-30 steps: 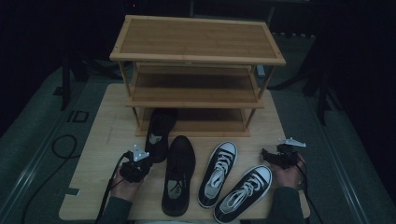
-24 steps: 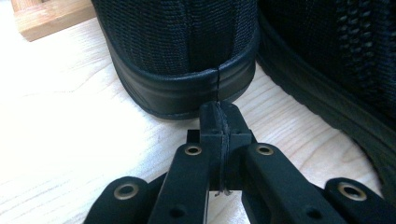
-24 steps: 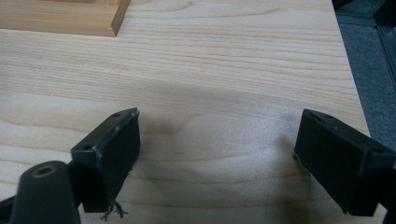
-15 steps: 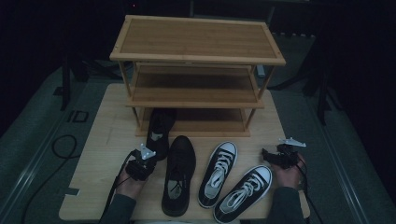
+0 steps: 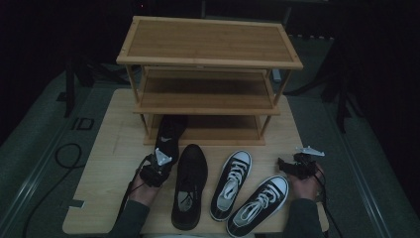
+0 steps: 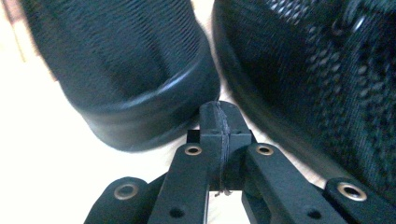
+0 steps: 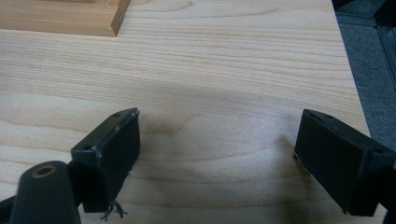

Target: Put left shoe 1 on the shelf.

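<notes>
A black shoe (image 5: pixel 171 130) lies with its toe under the lowest shelf of the wooden shoe rack (image 5: pixel 208 44). A second black shoe (image 5: pixel 189 186) lies on the table beside it. My left gripper (image 5: pixel 159 161) sits just behind the first shoe's heel and left of the second. In the left gripper view its jaws (image 6: pixel 218 109) are shut together on nothing, with the heel (image 6: pixel 130 70) close ahead and the mesh shoe (image 6: pixel 317 70) to the right. My right gripper (image 5: pixel 285 164) rests at the table's right edge. It (image 7: pixel 219 140) is open over bare wood.
Two black-and-white sneakers (image 5: pixel 231 183) (image 5: pixel 258 204) lie side by side between the black shoe and my right hand. The rack's middle and top shelves hold nothing. A cable (image 5: pixel 64 153) loops on the floor at the left. The table's right edge (image 7: pixel 348 84) is close to the right gripper.
My left gripper has crept a little forward and right, toward the heel of the black shoe. The right gripper has stayed in place.
</notes>
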Demonstrator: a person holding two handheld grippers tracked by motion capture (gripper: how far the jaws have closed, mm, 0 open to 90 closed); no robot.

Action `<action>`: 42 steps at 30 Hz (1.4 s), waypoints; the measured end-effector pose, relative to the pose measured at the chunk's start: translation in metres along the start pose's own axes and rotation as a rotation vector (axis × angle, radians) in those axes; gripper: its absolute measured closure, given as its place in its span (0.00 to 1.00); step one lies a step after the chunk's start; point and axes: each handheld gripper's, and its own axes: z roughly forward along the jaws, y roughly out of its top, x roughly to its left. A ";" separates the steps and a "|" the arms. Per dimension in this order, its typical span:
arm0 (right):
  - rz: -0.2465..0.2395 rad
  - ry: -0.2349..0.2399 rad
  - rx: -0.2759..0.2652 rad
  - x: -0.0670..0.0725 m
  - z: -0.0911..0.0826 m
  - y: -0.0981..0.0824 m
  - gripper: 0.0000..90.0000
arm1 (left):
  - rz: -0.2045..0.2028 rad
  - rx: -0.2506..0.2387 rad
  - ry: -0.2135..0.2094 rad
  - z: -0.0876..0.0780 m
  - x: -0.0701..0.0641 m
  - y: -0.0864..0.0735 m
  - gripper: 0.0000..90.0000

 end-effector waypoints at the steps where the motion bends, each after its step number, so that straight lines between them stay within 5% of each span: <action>1: 0.000 0.000 0.000 0.000 0.000 0.000 0.16 | -0.011 0.003 -0.002 -0.002 0.003 -0.002 1.00; 11: 0.000 0.000 0.000 0.000 0.000 0.000 0.16 | -0.044 0.053 0.005 0.003 0.015 -0.013 1.00; 34: 0.000 0.000 0.000 0.000 0.000 0.000 0.16 | 0.009 0.073 -0.031 0.033 0.018 0.026 1.00; 42: 0.000 0.000 0.000 0.000 0.000 0.000 0.16 | -0.005 0.075 -0.025 0.048 0.023 0.041 1.00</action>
